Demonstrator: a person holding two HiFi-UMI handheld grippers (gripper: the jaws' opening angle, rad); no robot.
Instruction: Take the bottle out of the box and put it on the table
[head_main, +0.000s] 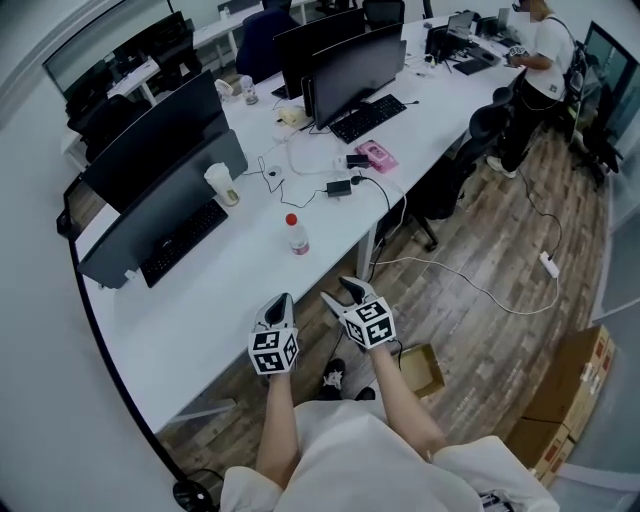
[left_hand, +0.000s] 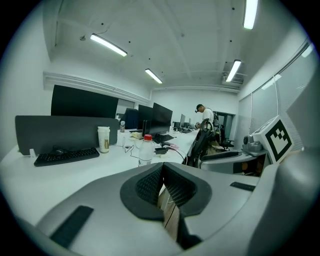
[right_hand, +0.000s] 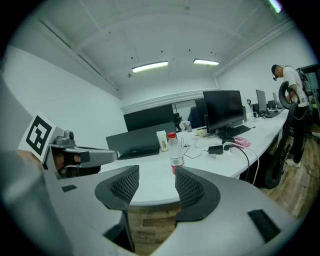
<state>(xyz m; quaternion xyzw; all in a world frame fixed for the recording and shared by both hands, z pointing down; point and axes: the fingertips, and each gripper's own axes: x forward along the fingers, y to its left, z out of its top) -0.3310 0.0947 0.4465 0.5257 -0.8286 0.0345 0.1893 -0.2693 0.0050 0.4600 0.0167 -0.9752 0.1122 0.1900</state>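
A clear bottle with a red cap stands upright on the white table, a short way from its front edge. It also shows in the left gripper view as the bottle and in the right gripper view as the bottle. My left gripper hangs over the table's front edge, its jaws shut with nothing between them. My right gripper hovers beside it, open and empty, pointing at the bottle. A small open cardboard box lies on the wooden floor below my right arm.
On the table stand monitors, a keyboard, a paper cup, cables and a power brick. Black office chairs stand by the desk edge. A person stands at the far right. Larger cardboard boxes sit at the right.
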